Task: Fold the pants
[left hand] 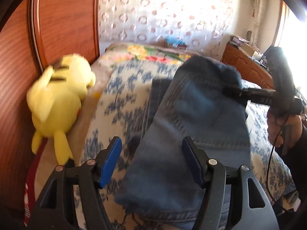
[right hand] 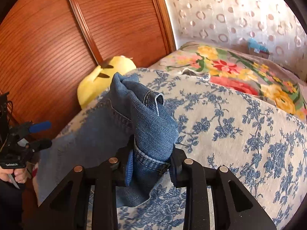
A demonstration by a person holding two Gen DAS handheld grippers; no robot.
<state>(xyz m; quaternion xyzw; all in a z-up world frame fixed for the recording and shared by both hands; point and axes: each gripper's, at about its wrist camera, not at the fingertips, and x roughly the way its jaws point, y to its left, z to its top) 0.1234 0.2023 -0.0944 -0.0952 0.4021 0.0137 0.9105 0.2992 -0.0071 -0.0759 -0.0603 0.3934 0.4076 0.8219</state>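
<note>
Blue denim jeans (left hand: pixel 191 118) lie along the bed (right hand: pixel 239 126), roughly mid-bed, with one end lifted off the cover. The right tool (right hand: pixel 151 169) has its blue pads clamped on a bunched waistband section; a belt loop sticks up above the grip, and the thick stitched band is squeezed between the pads. The left tool (left hand: pixel 151 161) hangs over the near end of the jeans, jaws well apart, pads on either side of the cloth but pressing nothing.

Handling guess: denim is mid-weight, soft but with body, so it drapes and sags without stretching much. Seams and waistband are stiffer and thicker, and make good grip spots. The coarse twill weave is not slippery against ribbed pads. Not fragile. Best holds are probably the waistband corners and leg hems; pinching mid-leg would likely catch one layer only.

The bedcover is a woven blue-floral fabric, slightly nubby. A fuzzy, rounded yellow plush toy (left hand: pixel 59 99) sits at the bed's left edge against the ribbed wooden headboard (right hand: pixel 57 48).
</note>
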